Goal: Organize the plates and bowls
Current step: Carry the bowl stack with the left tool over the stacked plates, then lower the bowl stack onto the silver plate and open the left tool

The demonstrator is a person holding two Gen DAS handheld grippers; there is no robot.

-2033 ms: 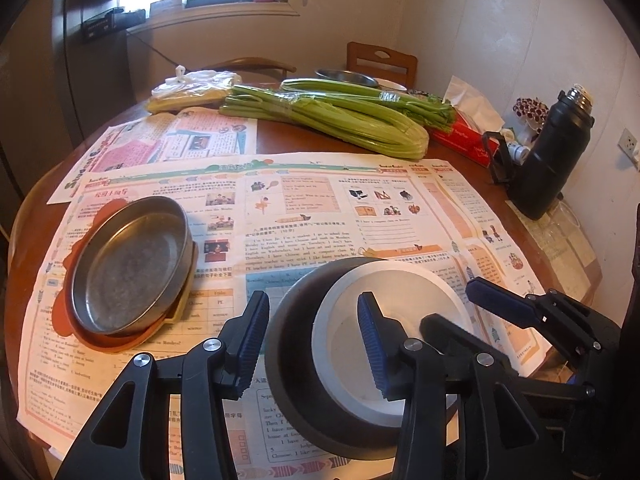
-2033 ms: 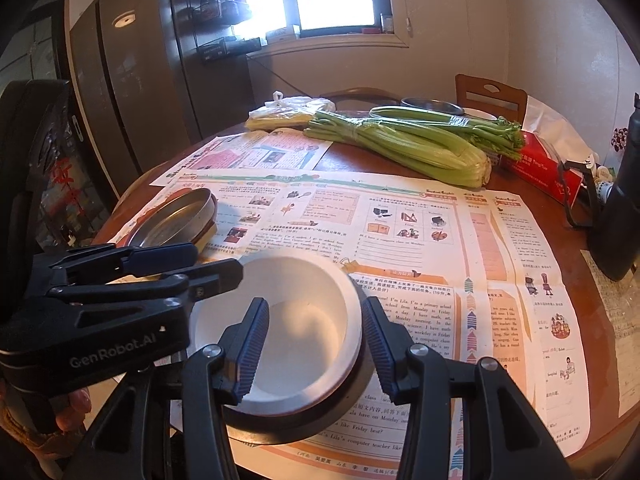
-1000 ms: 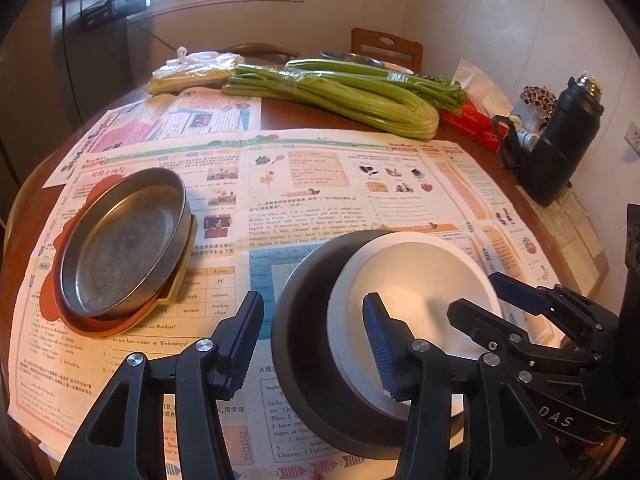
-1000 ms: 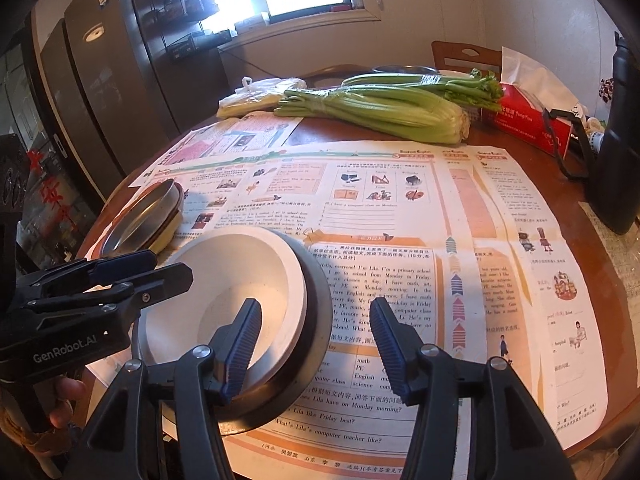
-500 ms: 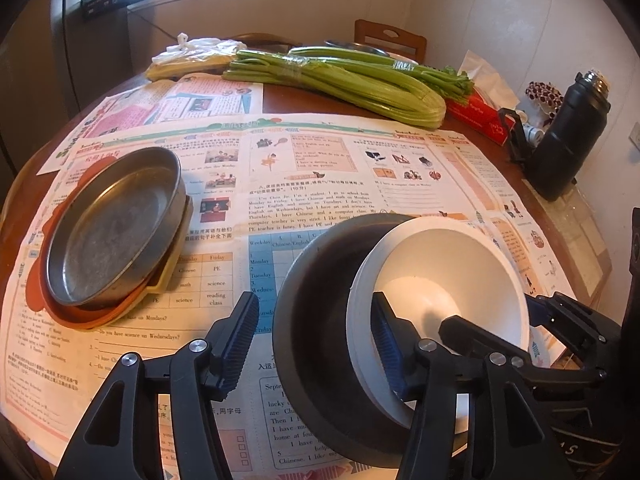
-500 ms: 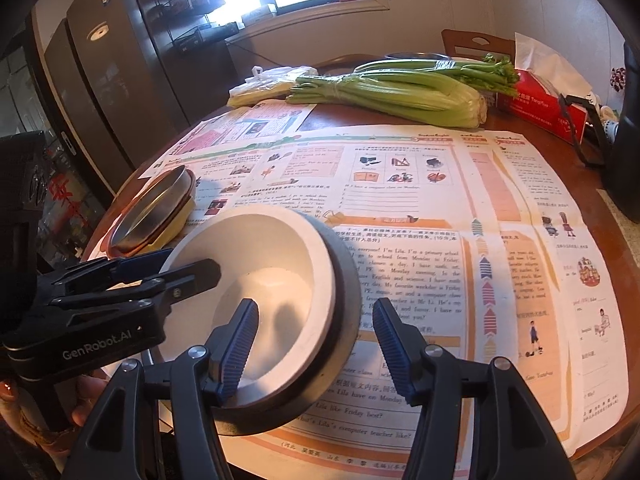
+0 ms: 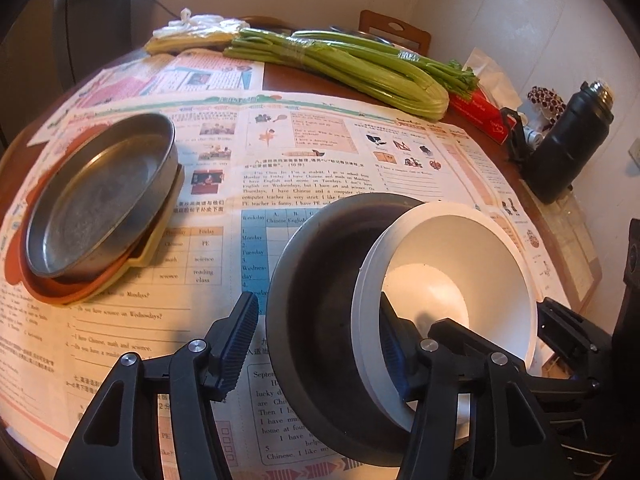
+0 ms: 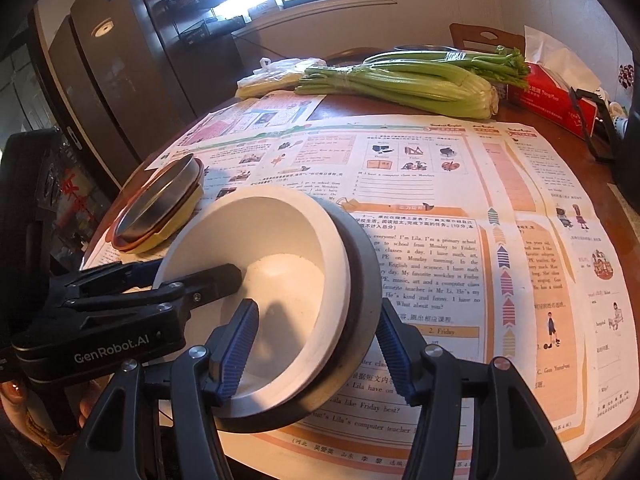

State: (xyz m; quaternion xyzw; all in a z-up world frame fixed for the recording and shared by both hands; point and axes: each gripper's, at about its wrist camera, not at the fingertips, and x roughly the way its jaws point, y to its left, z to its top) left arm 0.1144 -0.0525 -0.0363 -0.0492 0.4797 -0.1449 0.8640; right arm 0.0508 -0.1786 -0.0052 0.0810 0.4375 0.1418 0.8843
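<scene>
Lettering "GenRobot.AI" marks left gripper [image 8: 192,276]; both grippers' jaws spread around white bowl [image 8: 276,280].

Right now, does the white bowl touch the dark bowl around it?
Touching. In the left wrist view the white bowl sits tilted inside the dark bowl, its rim leaning on the dark wall. The right wrist view shows it nested too.

Bare newspaper [image 7: 320,152] between metal pan [image 7: 100,196] and celery [image 7: 344,68].
</scene>
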